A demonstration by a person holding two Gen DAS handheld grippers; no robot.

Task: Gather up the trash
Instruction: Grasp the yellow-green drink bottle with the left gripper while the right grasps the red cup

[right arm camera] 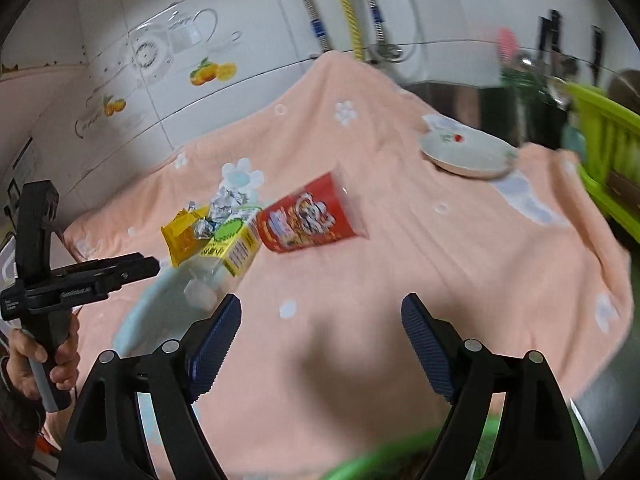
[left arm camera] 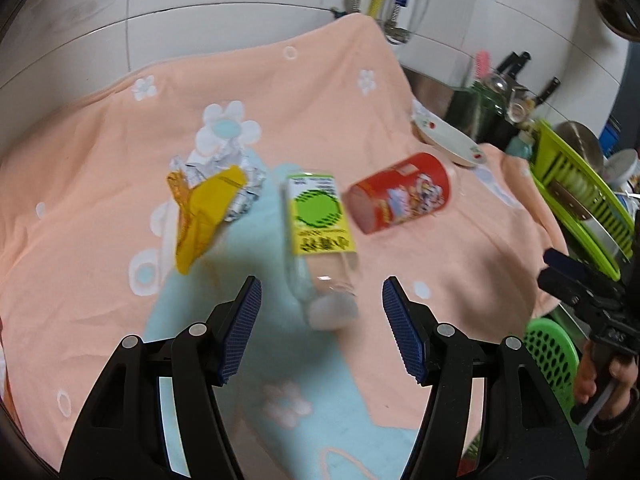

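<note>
Jaws of both the left gripper (left arm camera: 322, 328) and right gripper (right arm camera: 322, 344) stand apart and empty, the left lined up on the plastic bottle (left arm camera: 318, 236) at frame centre, probably to grab it.

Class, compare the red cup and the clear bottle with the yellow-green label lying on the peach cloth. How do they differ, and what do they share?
The red cup is opaque and printed all over; the clear bottle is see-through, with only a yellow-green label around its middle. The cup is short and widens towards one end; the bottle is longer and slimmer. The bottle lies partly on the cloth's pale blue patch; the cup lies on the peach area.

Both lie on their sides, side by side, and neither is held.
</note>
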